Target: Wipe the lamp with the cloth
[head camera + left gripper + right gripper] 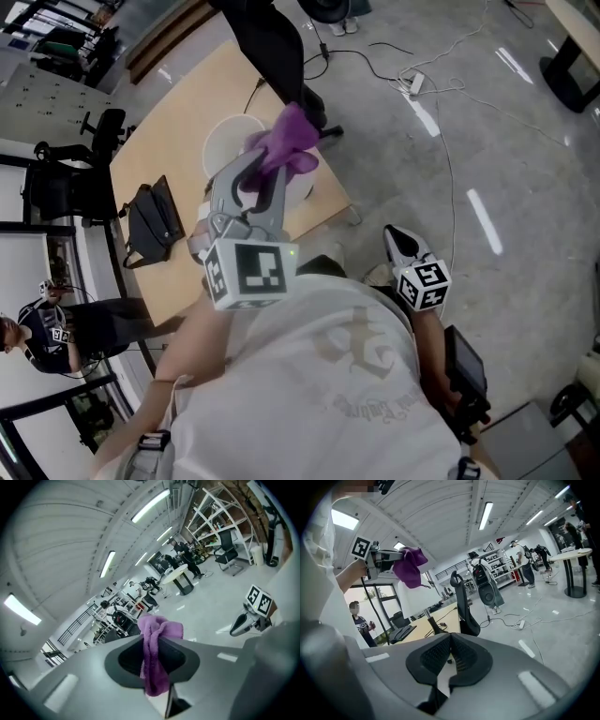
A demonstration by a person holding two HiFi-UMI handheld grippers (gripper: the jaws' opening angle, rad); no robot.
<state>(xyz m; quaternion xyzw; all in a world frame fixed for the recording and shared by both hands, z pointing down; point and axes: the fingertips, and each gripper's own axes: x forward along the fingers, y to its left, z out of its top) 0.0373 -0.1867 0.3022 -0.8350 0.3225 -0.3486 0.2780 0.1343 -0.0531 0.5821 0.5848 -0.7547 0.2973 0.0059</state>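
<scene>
Purple cloth [161, 627] is clamped in my left gripper [152, 644]. The jaws are pressed onto it, one bunched end puffs out past the tips and the rest trails back between the pads.

From my head, the left gripper [270, 167] is held high, pointing away from me, with the cloth [286, 141] flopping off its tip. Right under that sits the lamp [230, 141], its round white shade seen from above. The cloth overlaps the shade's edge in this view, and I can't tell whether they touch.

My right gripper's camera catches the cloth [408, 566] up in the air against the ceiling. The lamp stands on a wooden table [169, 131], with a black bag [150, 220] lying nearer me.

My right gripper [451, 637] is low at my side, jaws together on nothing.
</scene>
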